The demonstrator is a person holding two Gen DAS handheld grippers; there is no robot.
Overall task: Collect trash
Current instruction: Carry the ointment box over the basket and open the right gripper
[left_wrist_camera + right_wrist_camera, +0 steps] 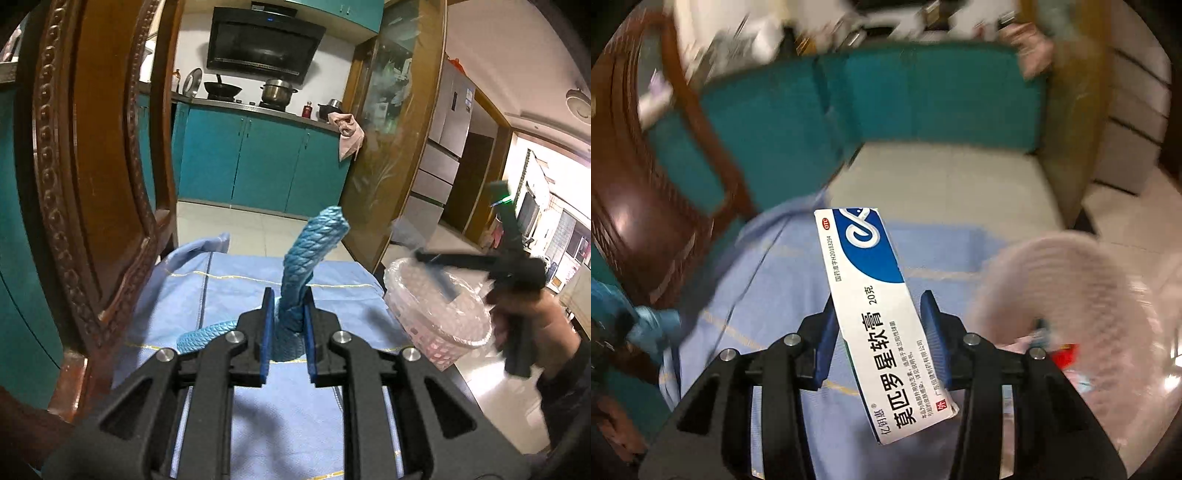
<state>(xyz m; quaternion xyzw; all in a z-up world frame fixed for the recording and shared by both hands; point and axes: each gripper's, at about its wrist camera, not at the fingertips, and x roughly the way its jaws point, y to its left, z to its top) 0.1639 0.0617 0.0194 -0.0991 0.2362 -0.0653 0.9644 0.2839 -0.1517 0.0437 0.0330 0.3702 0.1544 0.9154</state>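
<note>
My left gripper (289, 308) is shut on a thick blue braided rope (314, 247); one end stands up above the pads, the other curls on the blue cloth (236, 291). My right gripper (877, 314) is shut on a white and blue ointment box (871, 302) and holds it above the cloth (775, 295). A pink perforated trash basket (439, 325) with a clear liner stands at the table's right edge; in the right wrist view it (1071, 295) is a blur right of the box. In the left wrist view the right gripper (439, 266) hovers over the basket, blurred.
A carved wooden chair (96, 184) stands close on the left. Beyond the table are teal kitchen cabinets (258, 162), a glass door (391, 129) and a fridge (443, 140). The table's dark edge (491, 398) runs on the right.
</note>
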